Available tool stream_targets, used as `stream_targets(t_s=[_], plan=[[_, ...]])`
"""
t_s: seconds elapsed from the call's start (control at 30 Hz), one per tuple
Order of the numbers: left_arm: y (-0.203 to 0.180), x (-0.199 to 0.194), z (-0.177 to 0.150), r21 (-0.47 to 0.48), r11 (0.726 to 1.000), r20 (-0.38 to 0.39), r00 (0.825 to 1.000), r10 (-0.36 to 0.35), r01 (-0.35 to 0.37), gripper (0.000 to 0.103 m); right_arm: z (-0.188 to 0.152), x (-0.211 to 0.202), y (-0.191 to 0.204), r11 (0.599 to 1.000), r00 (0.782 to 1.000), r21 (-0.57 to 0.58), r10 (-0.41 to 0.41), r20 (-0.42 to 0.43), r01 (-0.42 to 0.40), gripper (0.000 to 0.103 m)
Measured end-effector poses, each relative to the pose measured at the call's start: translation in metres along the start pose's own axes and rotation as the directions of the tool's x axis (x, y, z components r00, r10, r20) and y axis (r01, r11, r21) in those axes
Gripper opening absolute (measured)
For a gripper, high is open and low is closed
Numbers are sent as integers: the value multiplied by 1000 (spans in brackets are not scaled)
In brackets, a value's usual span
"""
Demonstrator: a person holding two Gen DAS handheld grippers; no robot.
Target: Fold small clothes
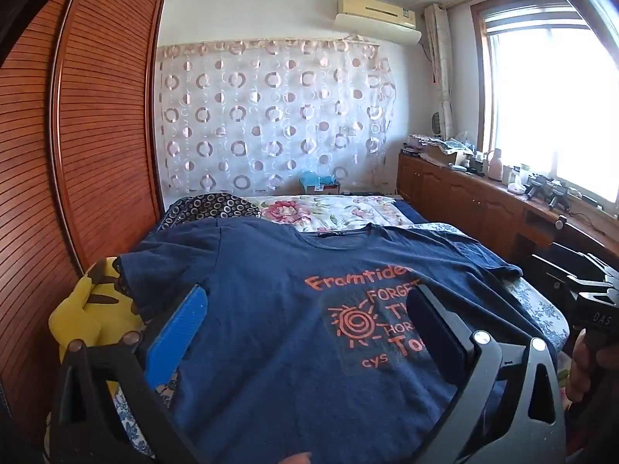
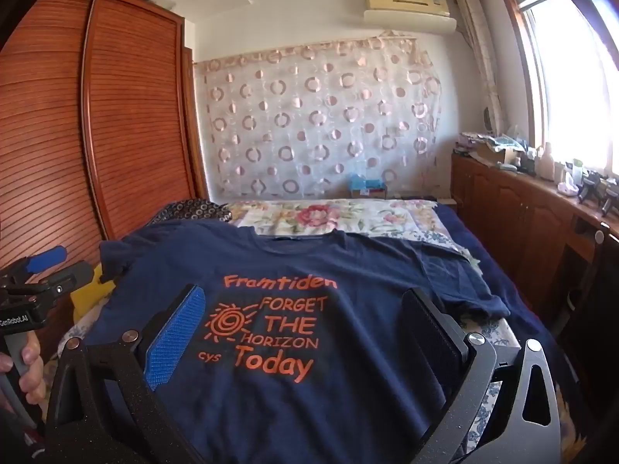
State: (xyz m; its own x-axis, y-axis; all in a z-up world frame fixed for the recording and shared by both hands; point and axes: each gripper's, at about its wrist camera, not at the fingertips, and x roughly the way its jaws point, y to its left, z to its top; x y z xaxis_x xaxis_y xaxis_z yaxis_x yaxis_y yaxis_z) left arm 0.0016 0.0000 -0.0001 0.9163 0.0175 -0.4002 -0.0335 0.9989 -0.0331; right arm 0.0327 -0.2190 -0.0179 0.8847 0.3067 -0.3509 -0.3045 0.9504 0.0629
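Note:
A navy T-shirt with orange lettering lies spread flat, front up, on the bed, its collar at the far end and both sleeves out to the sides. In the right wrist view the same T-shirt fills the foreground. My left gripper hovers above the shirt's chest, open wide, with nothing between its fingers. My right gripper hangs over the printed text, likewise open and empty. The left gripper's blue-padded finger shows at the left edge of the right wrist view, held by a hand.
A yellow plush toy sits at the bed's left edge by the wooden wardrobe. A floral quilt and a dark patterned pillow lie beyond the shirt. A cluttered wooden cabinet runs along the right under the window.

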Motion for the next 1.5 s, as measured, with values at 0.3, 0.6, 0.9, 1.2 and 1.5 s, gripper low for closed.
stream_targets(t_s=[0.3, 0.6, 0.9, 1.2, 1.5], plan=[[-2, -1, 1, 0, 1000, 19, 1000, -7, 7, 103, 0, 0, 1, 1000, 1000, 2, 4, -3, -4, 103], [-3, -4, 3, 1, 1000, 27, 1000, -1, 1, 103, -1, 1, 2, 1000, 1000, 4, 4, 1, -4, 103], [-1, -7, 5, 3, 1000, 28, 1000, -1, 1, 103, -1, 1, 2, 1000, 1000, 3, 4, 4, -4, 103], [1, -8, 7, 4, 1000, 30, 1000, -2, 2, 103, -1, 2, 2, 1000, 1000, 2, 5, 4, -5, 103], [2, -11, 8, 4, 1000, 33, 999, -1, 1, 103, -1, 2, 3, 1000, 1000, 2, 3, 5, -3, 103]])
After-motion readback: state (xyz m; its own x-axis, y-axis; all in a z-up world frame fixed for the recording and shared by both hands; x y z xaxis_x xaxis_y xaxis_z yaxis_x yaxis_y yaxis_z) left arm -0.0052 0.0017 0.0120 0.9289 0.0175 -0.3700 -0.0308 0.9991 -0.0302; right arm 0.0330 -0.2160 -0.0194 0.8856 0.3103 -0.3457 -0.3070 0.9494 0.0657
